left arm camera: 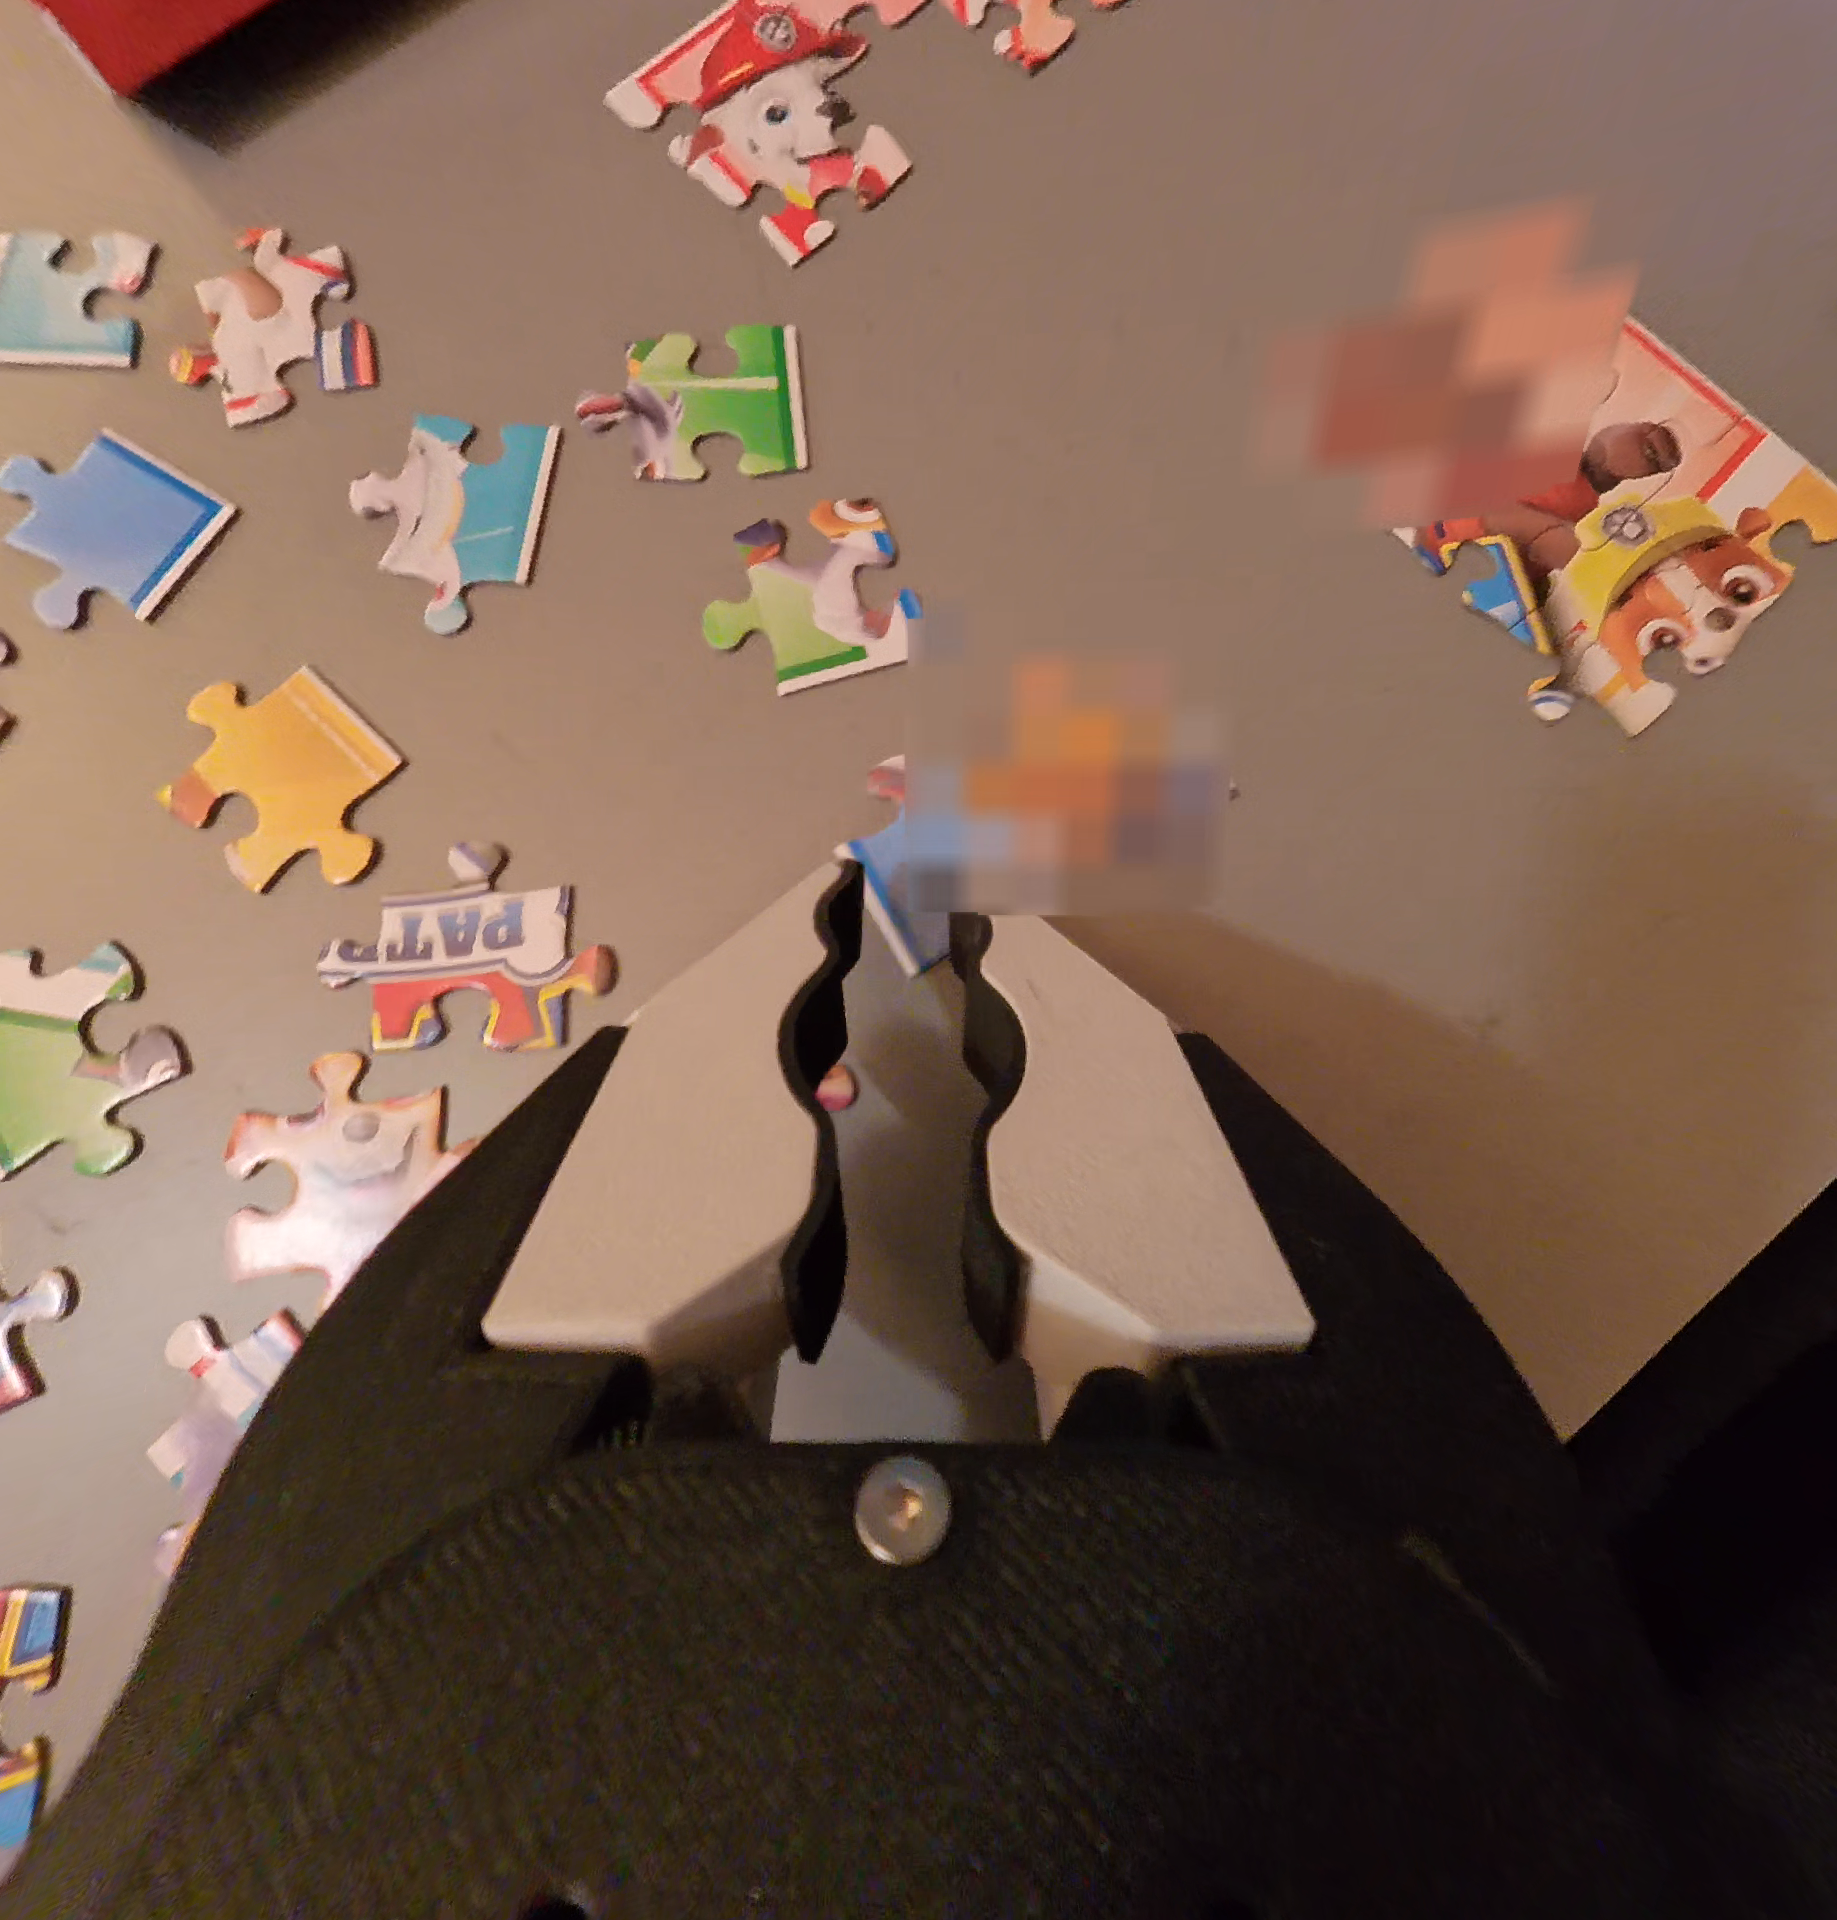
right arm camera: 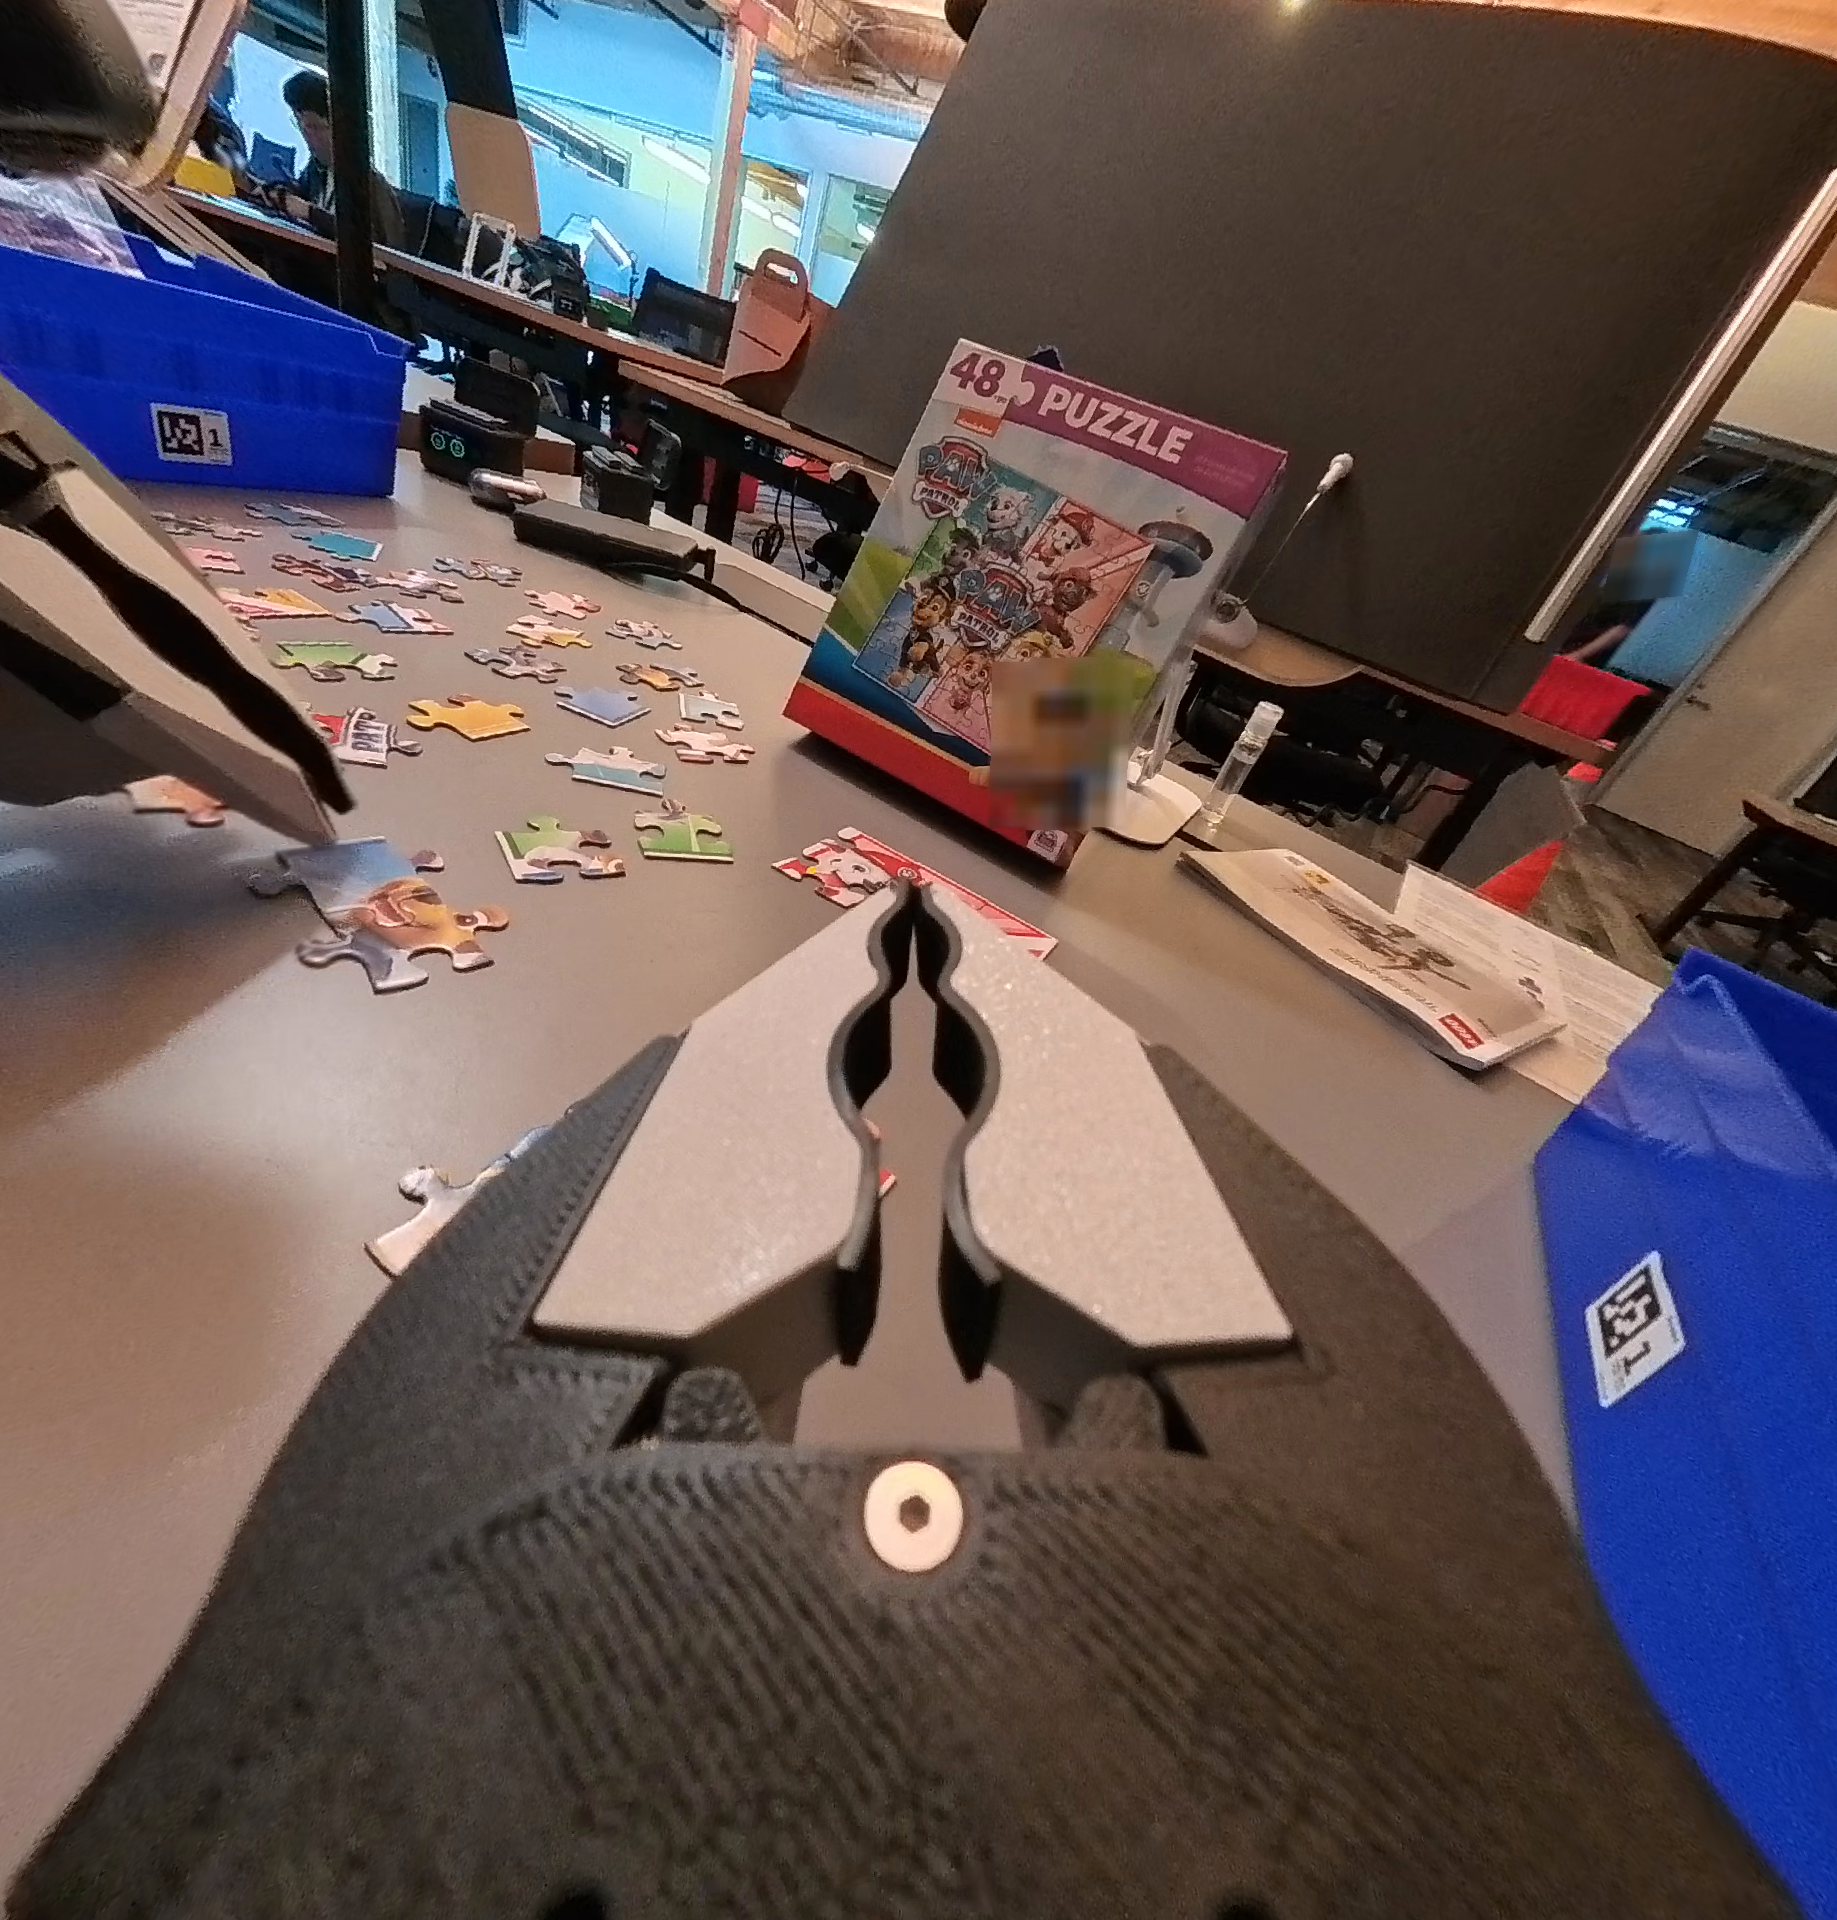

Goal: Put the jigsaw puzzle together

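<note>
My left gripper (left arm camera: 906,904) hovers low over the grey table (left arm camera: 1101,312) with its jaws a little apart. A blue-edged corner of a joined puzzle piece (left arm camera: 909,940) lies flat between and just beyond the tips; the pads do not press on it. In the right wrist view the left gripper (right arm camera: 311,821) touches down at the edge of that piece (right arm camera: 394,914), which shows an orange figure on blue. My right gripper (right arm camera: 912,891) is shut, pads meeting at the tip with nothing visible between them, above the table near a red-and-white puzzle cluster (right arm camera: 841,868).
Several loose puzzle pieces (left arm camera: 280,779) are spread left of the left gripper. A joined cluster (left arm camera: 1641,540) lies right. A puzzle box (right arm camera: 1028,592) stands behind, a booklet (right arm camera: 1392,966) lies right, and blue bins sit far left (right arm camera: 166,353) and near right (right arm camera: 1724,1299). There is about 20 cm between the tips of the two grippers.
</note>
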A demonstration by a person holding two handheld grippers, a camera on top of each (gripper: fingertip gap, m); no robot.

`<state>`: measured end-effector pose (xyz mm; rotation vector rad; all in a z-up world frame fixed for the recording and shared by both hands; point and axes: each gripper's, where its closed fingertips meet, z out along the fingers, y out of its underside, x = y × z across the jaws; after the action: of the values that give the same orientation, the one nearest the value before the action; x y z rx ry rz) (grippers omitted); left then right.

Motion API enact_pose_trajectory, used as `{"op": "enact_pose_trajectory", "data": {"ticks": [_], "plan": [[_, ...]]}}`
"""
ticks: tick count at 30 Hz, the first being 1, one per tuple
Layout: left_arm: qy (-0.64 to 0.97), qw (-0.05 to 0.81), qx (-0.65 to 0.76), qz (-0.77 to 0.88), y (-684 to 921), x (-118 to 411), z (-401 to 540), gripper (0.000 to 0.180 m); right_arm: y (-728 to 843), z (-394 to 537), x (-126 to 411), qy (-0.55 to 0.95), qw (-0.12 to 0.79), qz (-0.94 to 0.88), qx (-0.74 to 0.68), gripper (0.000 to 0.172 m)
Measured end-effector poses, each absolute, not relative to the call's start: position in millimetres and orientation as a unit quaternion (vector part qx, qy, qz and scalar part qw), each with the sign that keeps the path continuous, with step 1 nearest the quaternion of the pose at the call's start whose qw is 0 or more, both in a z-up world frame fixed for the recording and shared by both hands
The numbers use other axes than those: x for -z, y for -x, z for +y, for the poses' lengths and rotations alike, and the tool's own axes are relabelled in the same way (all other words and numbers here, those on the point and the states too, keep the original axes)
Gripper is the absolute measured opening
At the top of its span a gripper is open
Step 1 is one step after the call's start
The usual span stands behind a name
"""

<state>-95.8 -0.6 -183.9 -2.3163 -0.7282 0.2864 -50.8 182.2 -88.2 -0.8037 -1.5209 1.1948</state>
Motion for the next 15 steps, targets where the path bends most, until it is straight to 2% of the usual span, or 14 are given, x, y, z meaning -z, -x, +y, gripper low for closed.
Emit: {"op": "enact_pose_trajectory", "data": {"ticks": [4, 15], "plan": [[0.892, 0.33, -0.098, -0.294, 96, 192, -12, 0.02, 51, 182, 89, 0.332, 0.5, -0.63, -0.493, 0.0], [0.898, 0.347, -0.029, -0.267, 68, 192, 7, 0.017, 51, 181, 89, 0.331, 0.502, -0.632, -0.49, 0.0]]}}
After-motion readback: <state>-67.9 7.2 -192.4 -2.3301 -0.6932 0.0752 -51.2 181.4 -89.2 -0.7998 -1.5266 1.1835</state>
